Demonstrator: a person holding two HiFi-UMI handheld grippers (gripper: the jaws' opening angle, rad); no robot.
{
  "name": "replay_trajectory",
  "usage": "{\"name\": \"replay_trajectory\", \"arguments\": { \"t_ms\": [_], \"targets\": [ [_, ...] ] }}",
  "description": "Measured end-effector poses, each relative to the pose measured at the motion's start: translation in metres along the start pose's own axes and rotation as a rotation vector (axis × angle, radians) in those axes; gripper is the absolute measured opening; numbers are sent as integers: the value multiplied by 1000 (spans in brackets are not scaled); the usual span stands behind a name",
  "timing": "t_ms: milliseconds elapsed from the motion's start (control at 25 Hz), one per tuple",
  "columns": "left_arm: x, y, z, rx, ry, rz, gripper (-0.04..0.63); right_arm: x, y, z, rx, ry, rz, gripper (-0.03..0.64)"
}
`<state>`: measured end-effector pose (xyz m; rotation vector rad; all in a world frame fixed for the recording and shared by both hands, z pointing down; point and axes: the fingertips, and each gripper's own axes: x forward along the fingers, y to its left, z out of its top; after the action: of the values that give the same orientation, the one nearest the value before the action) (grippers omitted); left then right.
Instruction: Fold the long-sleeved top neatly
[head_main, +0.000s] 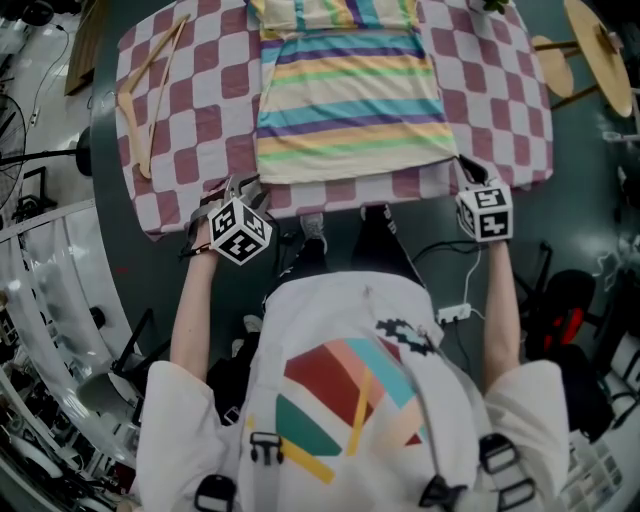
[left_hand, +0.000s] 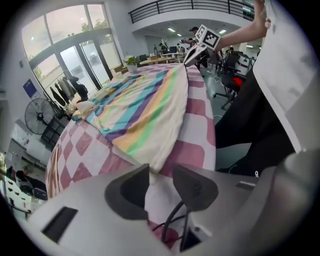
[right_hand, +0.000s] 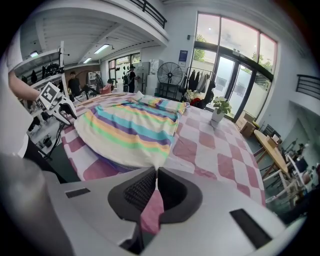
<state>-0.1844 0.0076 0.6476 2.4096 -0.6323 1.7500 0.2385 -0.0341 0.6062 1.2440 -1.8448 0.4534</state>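
Note:
The striped long-sleeved top (head_main: 350, 100) lies flat on the pink-and-white checked tablecloth (head_main: 180, 120), its cream hem toward the near table edge. My left gripper (head_main: 245, 185) stands at the hem's near left corner. In the left gripper view its jaws (left_hand: 161, 175) are open, and the cream corner (left_hand: 159, 161) lies just beyond the gap, with no pad pressing on it. My right gripper (head_main: 465, 168) is at the hem's near right corner. In the right gripper view it (right_hand: 156, 172) is shut on the top (right_hand: 130, 130), pinching the corner at its tips.
A wooden hanger (head_main: 135, 100) lies on the cloth at the far left. A round wooden stool (head_main: 600, 55) stands off the table's right side. A potted plant (right_hand: 218, 111) sits on the far part of the table. The person's body is close to the near edge.

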Motion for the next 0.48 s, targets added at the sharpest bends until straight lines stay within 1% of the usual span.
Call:
{"name": "replay_trajectory", "arguments": {
  "t_ms": [40,80,120,160,240,360,480],
  "targets": [
    [1,2,1,2,3,11,141,1,0,0,-1,-2,3,20],
    [1,5,1,1,4,30,133,1,-1,1,-2,-4,5,20],
    [2,8,1,-1,5,51,58,0,-1,2,-4,-6,6,20],
    [2,11,0,-4,8,65,18,0,-2,3,-9,-10,4,20],
    [1,12,-2,-23,12,57,15,-1,-2,4,-16,-9,3,20],
    [-15,17,2,-102,-29,38,13,-5,1,6,-3,-12,17,20],
    [-43,39,16,-225,-113,66,12,-13,-7,18,-23,-60,1,20]
  ]
}}
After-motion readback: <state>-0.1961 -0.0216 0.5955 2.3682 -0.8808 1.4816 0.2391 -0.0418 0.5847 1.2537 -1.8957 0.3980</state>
